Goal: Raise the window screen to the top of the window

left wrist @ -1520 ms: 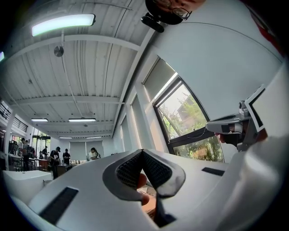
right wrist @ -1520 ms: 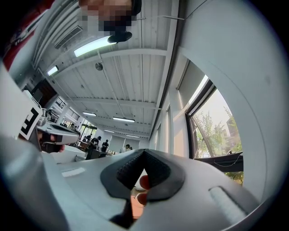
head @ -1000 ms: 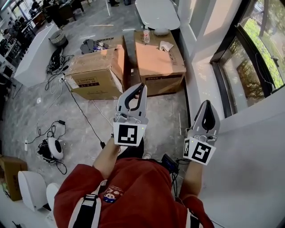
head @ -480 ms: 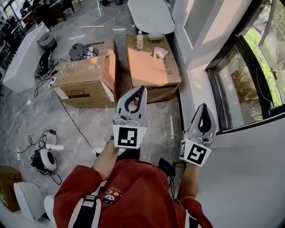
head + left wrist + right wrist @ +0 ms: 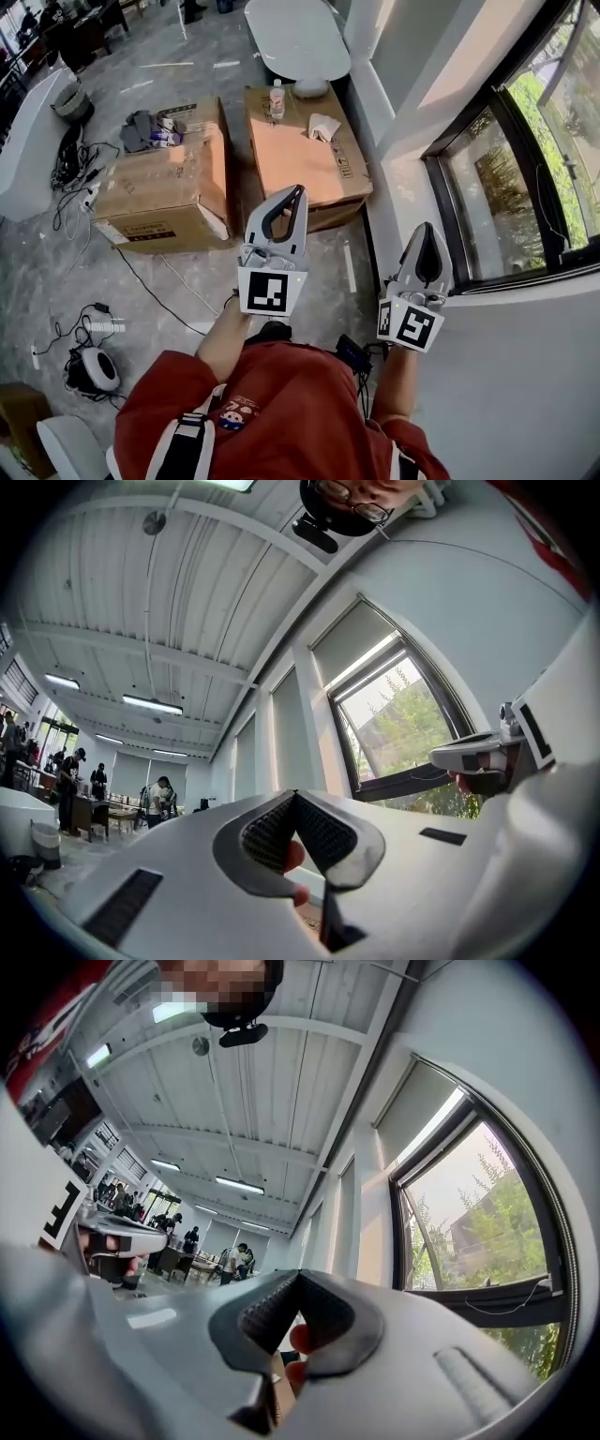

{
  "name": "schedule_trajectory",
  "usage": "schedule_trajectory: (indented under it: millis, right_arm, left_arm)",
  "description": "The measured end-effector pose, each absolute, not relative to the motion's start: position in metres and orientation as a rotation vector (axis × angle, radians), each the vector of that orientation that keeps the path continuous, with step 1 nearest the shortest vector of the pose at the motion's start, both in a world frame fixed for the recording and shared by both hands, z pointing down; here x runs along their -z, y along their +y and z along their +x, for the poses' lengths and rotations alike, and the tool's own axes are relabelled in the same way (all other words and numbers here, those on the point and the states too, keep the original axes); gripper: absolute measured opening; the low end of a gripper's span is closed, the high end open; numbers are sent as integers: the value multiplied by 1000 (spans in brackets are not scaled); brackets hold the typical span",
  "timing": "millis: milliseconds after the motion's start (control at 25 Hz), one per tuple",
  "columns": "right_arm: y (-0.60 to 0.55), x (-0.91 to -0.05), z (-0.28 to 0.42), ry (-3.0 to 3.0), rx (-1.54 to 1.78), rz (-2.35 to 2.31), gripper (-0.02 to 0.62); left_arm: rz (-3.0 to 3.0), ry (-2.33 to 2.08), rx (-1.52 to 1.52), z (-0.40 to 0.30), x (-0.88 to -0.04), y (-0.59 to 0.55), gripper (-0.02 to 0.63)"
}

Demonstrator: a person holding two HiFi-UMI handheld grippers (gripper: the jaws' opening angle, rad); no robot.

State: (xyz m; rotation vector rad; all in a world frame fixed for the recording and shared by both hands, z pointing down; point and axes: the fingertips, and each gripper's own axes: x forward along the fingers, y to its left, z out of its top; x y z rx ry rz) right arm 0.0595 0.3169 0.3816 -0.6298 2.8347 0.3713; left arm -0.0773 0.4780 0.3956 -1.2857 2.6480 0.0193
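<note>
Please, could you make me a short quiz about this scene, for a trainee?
1. True or false: the left gripper holds a cloth.
2. The bottle stands on: A) the floor, B) a cardboard box, C) the windowsill.
3. Fill in: the jaws of the right gripper are ____ (open or shut).
Key: 1 false; 2 B; 3 shut.

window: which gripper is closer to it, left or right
Right. The right gripper is close beside the window, at its lower corner; the left gripper is farther away, over the floor near the cardboard boxes.
</note>
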Motion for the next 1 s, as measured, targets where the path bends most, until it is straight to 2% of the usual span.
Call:
schedule_trajectory:
  millis: [560, 1000]
  right_arm:
    - [278, -392, 7, 2819, -241, -653, 9]
    - [165, -390, -13, 2762, -205, -727, 9]
  left_arm:
    - [-1353, 2615, -39, -128, -400, 437, 6]
    - [-1425, 2556, -27, -156, -395, 315, 6]
